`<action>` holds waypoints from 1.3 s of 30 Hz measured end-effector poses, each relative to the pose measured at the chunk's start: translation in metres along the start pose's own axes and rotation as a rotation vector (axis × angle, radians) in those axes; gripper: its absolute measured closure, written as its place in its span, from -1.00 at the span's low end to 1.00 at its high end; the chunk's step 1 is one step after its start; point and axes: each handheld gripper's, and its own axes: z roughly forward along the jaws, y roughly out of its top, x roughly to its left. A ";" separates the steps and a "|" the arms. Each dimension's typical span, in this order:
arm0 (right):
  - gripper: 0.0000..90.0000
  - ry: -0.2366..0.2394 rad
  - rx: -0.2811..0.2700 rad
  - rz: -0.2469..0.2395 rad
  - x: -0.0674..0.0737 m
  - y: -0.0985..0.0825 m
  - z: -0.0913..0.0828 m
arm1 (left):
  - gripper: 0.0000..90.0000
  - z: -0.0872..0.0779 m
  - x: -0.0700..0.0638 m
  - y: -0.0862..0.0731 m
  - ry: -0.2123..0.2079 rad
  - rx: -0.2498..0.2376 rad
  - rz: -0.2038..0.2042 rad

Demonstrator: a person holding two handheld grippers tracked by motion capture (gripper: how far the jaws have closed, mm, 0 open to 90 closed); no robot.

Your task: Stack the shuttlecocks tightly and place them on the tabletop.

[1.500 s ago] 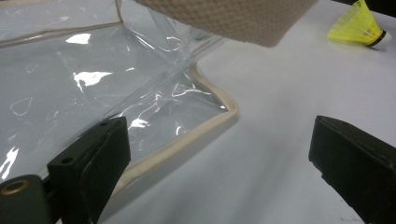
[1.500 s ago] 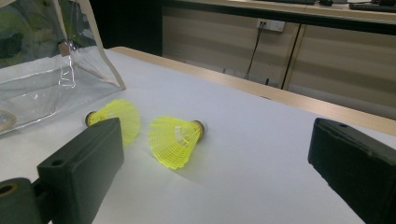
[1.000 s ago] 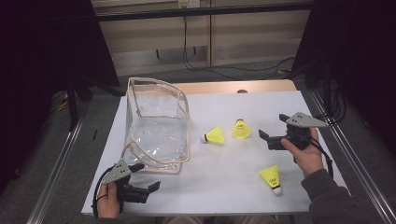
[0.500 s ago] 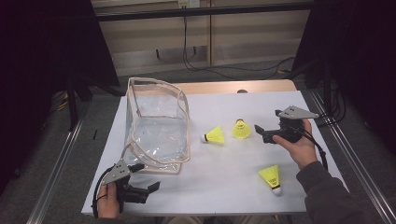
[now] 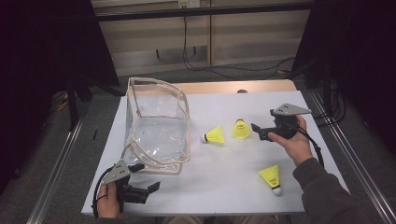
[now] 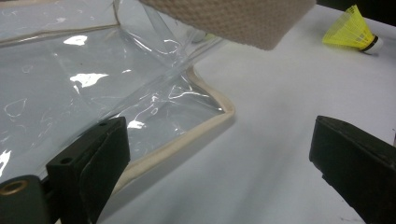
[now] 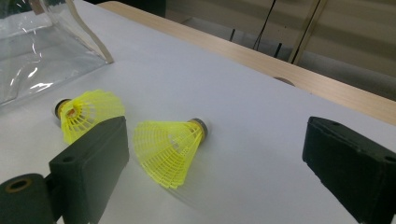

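Shuttlecocks, three, yellow, lie on a white-covered tabletop; we list items largest to smallest.

Tabletop: white sheet over a wooden top, whose far edge shows as a bare strip in high view.

Clear bag: transparent plastic w/ beige trim, standing open on the left half of the sheet. In left gripper view its trimmed bottom corner rests on the sheet just ahead of the left tool's jaws.

Left tool: held low at the near left edge, just in front of the bag. Jaws spread wide, nothing between them.

Right tool: held at the right side, pointing left toward the shuttlecocks. Jaws spread wide, released; in right gripper view one shuttlecock lies ahead, betw. the jaws' lines, not touched.

Shuttlecock nearest the right tool: on its side, skirt toward the camera in right gripper view.

Second shuttlecock: just left of the first, beside the bag's right wall, apart from both.

Third shuttlecock: near right part of the sheet, well apart from the other two, by the person's right forearm; white cork toward the near edge. We also see it at upper right in left gripper view.
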 end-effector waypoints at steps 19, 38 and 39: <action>-0.66 0.038 0.071 -0.083 0.008 0.006 0.025 | -0.90 0.000 0.000 -0.001 -0.001 0.004 0.003; -0.50 0.040 0.118 -0.103 0.003 0.001 0.035 | -0.90 0.000 -0.001 -0.002 -0.002 0.003 0.001; -0.48 0.041 0.120 -0.101 0.003 0.001 0.035 | -0.90 0.000 -0.001 -0.002 -0.003 0.002 -0.001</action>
